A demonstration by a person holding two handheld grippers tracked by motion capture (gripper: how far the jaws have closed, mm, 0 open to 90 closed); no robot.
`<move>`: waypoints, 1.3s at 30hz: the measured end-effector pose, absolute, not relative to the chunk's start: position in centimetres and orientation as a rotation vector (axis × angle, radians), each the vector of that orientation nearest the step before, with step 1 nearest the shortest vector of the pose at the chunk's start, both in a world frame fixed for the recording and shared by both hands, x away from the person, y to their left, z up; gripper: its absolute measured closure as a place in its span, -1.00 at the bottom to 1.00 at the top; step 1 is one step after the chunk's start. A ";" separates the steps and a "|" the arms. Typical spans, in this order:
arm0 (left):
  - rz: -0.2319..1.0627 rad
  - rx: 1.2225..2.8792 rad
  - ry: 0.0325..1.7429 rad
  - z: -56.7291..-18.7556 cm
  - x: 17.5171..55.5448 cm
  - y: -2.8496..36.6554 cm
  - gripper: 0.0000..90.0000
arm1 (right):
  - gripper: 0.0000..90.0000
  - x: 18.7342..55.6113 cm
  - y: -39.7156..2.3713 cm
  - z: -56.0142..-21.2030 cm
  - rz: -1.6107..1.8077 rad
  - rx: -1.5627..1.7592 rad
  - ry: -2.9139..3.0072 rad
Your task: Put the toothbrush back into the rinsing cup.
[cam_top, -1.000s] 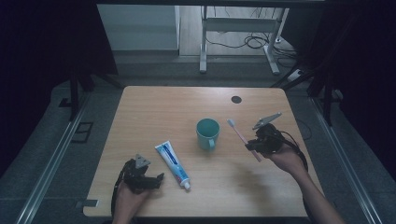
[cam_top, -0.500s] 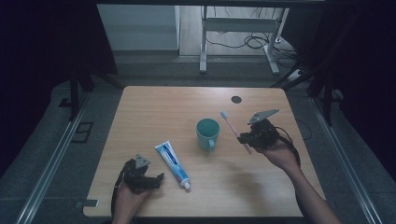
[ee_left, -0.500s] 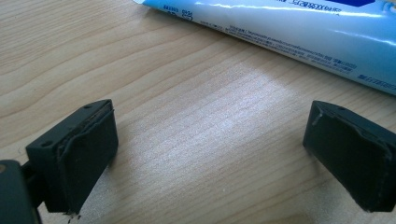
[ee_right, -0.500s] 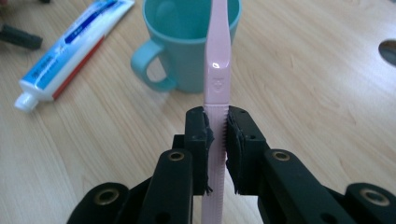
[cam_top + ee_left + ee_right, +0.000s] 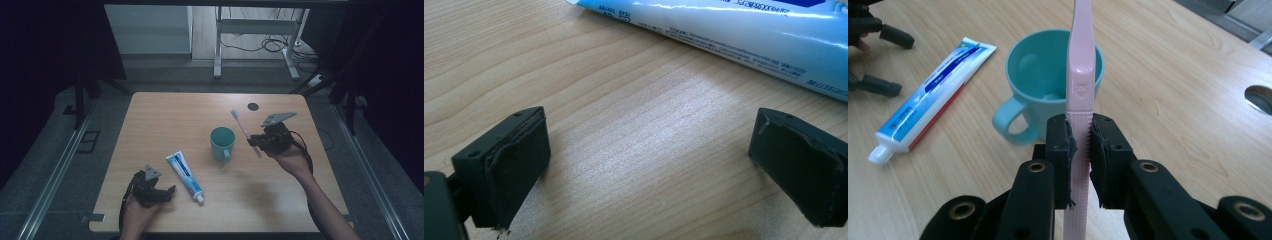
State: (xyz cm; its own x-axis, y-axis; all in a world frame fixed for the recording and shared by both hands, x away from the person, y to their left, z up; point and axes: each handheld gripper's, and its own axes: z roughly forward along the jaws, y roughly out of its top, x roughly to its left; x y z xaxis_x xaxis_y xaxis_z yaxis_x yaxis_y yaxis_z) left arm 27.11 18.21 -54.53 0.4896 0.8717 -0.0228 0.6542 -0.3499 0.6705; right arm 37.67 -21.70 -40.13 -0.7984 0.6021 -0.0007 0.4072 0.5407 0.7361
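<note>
1. The right claw (image 5: 256,141) has carried the pink toothbrush (image 5: 243,130) up off the counter (image 5: 165,120) and inward over the last second; a second ago it sat lower and farther to the right, near the counter's right edge, and now it is just beside the teal cup (image 5: 222,142).
2. In the right gripper view the right claw (image 5: 1079,145) is pinching the toothbrush (image 5: 1081,65) by its handle, pads pressed on both sides, with the shaft running up past the cup (image 5: 1048,85) behind it.
3. The brush head rises above and beyond the cup's rim in the high view; whether it is already over the opening is hard to say from this angle.
4. The left claw (image 5: 159,194) has not shifted: it rests at the near left of the counter, spread wide with nothing between its pads, as the left gripper view (image 5: 646,165) shows.
5. The toothpaste tube (image 5: 184,172) lies flat where it was, just beside the left claw and apart from the cup.
6. Judging by this, the brush is likely bound for the cup, and what remains is to line it up over the rim and lower it in.
</note>
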 end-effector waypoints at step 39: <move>0.452 2.114 1.254 -54.5 27.1 18.2 -0.93 | 0.75 39.6 -17.4 -39.4 1.272 0.801 2.427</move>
